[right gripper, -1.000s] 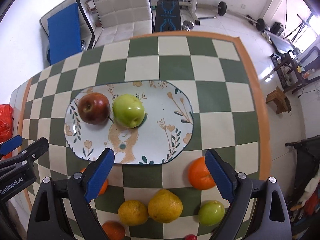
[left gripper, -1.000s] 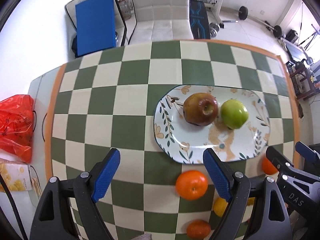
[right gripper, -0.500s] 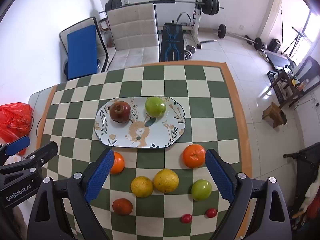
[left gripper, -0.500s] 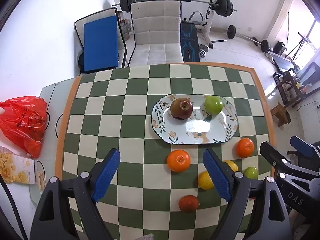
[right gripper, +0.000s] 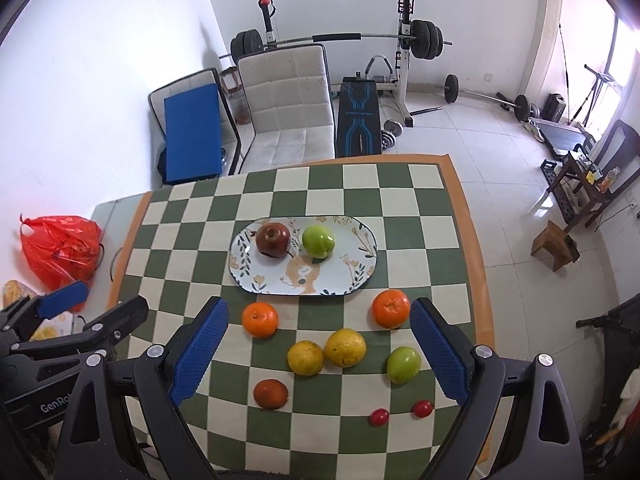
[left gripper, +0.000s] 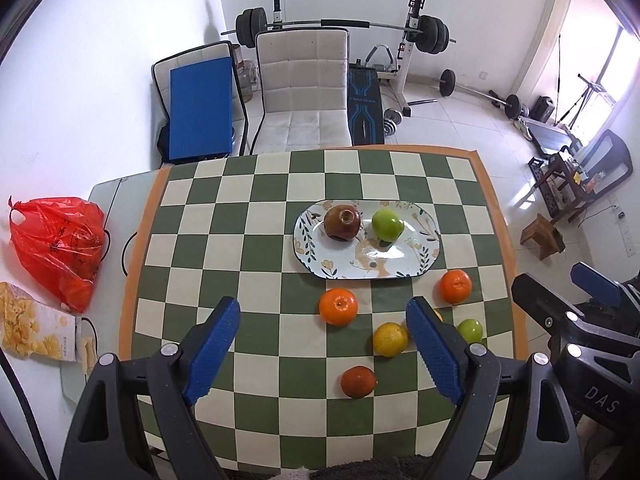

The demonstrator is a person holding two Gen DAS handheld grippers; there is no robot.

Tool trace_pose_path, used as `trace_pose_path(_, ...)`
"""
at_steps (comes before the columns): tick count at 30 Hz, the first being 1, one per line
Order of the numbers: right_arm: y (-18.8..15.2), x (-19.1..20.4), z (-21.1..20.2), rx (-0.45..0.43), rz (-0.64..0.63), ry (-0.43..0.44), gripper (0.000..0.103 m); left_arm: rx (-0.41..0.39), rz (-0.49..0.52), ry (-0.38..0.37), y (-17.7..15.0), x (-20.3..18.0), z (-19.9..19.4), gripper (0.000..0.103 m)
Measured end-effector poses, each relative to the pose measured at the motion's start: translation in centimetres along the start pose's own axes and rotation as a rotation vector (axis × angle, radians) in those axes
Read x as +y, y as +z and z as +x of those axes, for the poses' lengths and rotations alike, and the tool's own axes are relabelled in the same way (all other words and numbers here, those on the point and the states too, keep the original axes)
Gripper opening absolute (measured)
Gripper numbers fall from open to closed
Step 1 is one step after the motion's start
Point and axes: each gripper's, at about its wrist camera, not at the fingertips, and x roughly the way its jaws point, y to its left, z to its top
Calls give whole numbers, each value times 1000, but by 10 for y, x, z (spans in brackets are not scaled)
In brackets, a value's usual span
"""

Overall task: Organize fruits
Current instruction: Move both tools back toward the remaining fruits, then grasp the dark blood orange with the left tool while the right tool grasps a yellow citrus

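- The left tongs (left gripper: 323,344) and right tongs (right gripper: 319,350) both hang above the near side of the tabletop (right gripper: 400,240), jaws spread wide with nothing between them.
- The far half of the checked cloth is bare, and so is its left side in the left wrist view; a white chair (right gripper: 288,108) stands just past the far edge.
- The oval plate (right gripper: 348,280) lies near the middle of the tabletop. It holds a red apple (right gripper: 273,239) and a green apple (right gripper: 318,241), just beside each other at its far end; the near half of the plate is bare.
- Loose fruit lies on the near side of the plate: two oranges (right gripper: 260,319) (right gripper: 391,308), two yellow citrus fruits (right gripper: 345,347) (right gripper: 305,358) touching, a small green apple (right gripper: 403,365), a dark orange fruit (right gripper: 271,393) and two small red fruits (right gripper: 379,417) (right gripper: 423,408).
- In the left wrist view the right-hand blue finger pad (left gripper: 434,356) covers most of one yellow fruit, and the small red ones do not show.
- A red plastic bag (left gripper: 56,248) and a yellow box (left gripper: 32,332) sit left of the cloth; the box is cut off by the frame edge.
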Motion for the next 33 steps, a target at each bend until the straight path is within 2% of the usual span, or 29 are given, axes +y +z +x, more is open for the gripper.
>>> trace_pose_path(3, 0, -5, -2, -1, 24, 15, 96, 0, -7, 11, -1, 0, 3, 85)
trace_pose_path(4, -1, -9, 1, 2, 35, 18, 102, 11, -8, 12, -1, 1, 7, 93)
trace_pose_path(5, -3, -15, 8, 12, 52, 32, 102, 30, -10, 16, -1, 2, 14, 100)
trace_pose_path(8, -12, -37, 42, 76, 112, 70, 102, 82, -22, 32, -8, 5, 42, 102)
trace_pose_path(11, -27, -61, 97, 196, 184, 92, 102, 184, -34, 35, -23, 6, 83, 102)
trace_pose_path(13, -39, -74, 133, 264, 229, 110, 102, 294, -63, 5, -38, 6, 118, 102)
trace_pose_path(14, -46, -80, 155, 305, 253, 122, 100, 345, -87, -3, -47, 7, 135, 102)
trace_pose_path(17, -64, -90, 210, 410, 291, 127, 87, 471, -141, -36, -74, 4, 177, 102)
trace_pose_path(23, -92, -99, 286, 549, 353, 126, 84, 645, -186, -95, -115, -11, 232, 102)
trace_pose_path(25, -101, -100, 301, 587, 380, 159, 69, 669, -174, -120, -122, -19, 241, 102)
trace_pose_path(26, -103, -100, 302, 590, 387, 181, 66, 676, -152, -124, -125, -25, 245, 102)
trace_pose_path(27, -105, -98, 300, 591, 371, 169, 66, 676, -135, -127, -126, -30, 249, 101)
trace_pose_path(29, -110, -93, 292, 607, 301, 99, 66, 661, -95, -126, -128, -39, 253, 86)
trace_pose_path(31, -116, -92, 284, 610, 274, 106, 66, 648, -37, -116, -129, -51, 257, 57)
trace_pose_path(33, -126, -91, 276, 629, 261, 115, 66, 636, 16, -100, -130, -60, 258, 54)
